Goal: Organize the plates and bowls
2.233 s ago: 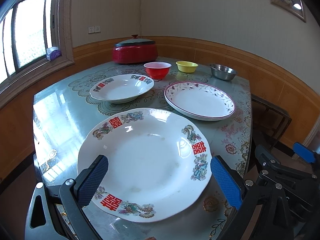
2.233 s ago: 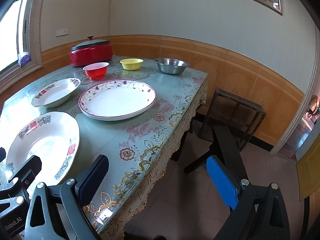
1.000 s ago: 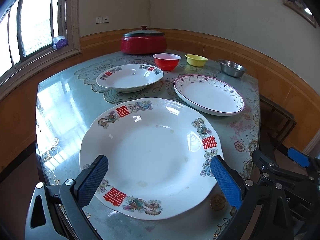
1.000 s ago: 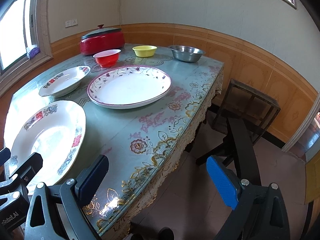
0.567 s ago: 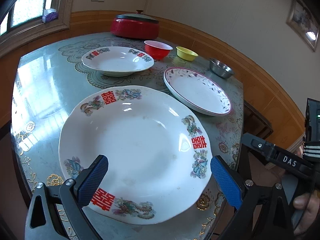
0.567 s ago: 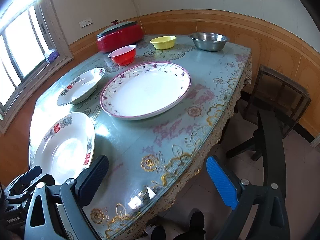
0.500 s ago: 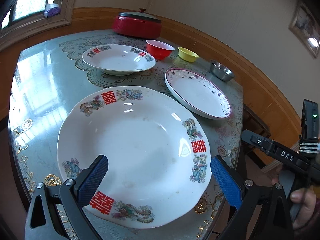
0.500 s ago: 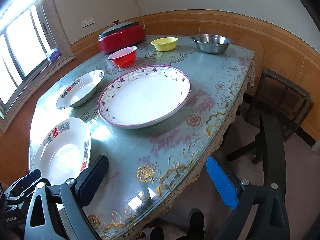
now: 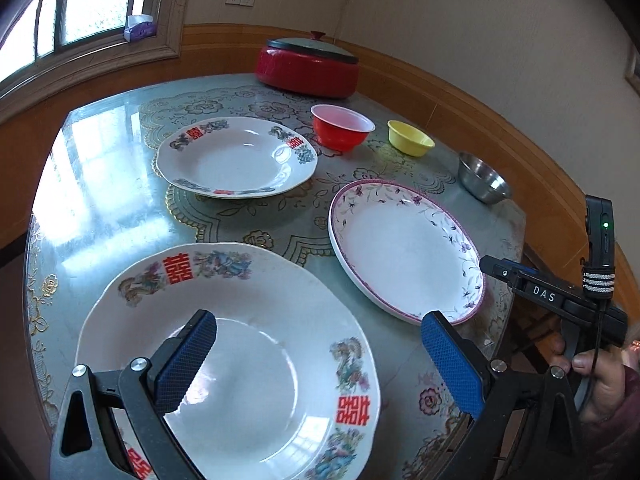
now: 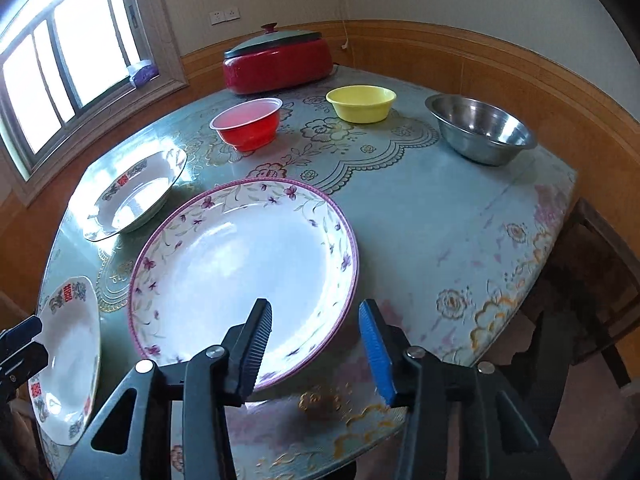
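My left gripper (image 9: pixel 318 358) hangs over the big red-lettered plate (image 9: pixel 256 320) at the bench's (image 9: pixel 100 184) near edge, jaws spread wide and empty. To its right, my right gripper (image 10: pixel 316 346) straddles the near rim of the purple-flowered plate (image 10: pixel 240 264), jaws apart, not yet clamped. Red bowl (image 10: pixel 247 124), yellow bowl (image 10: pixel 361 103) and steel bowl (image 10: pixel 480 128) line the far side.

Black left tongs (image 9: pixel 316 364), blue textured pads, silver screws, right tongs (image 10: pixel 316 344) (marked "DAS"), maroon sleeve
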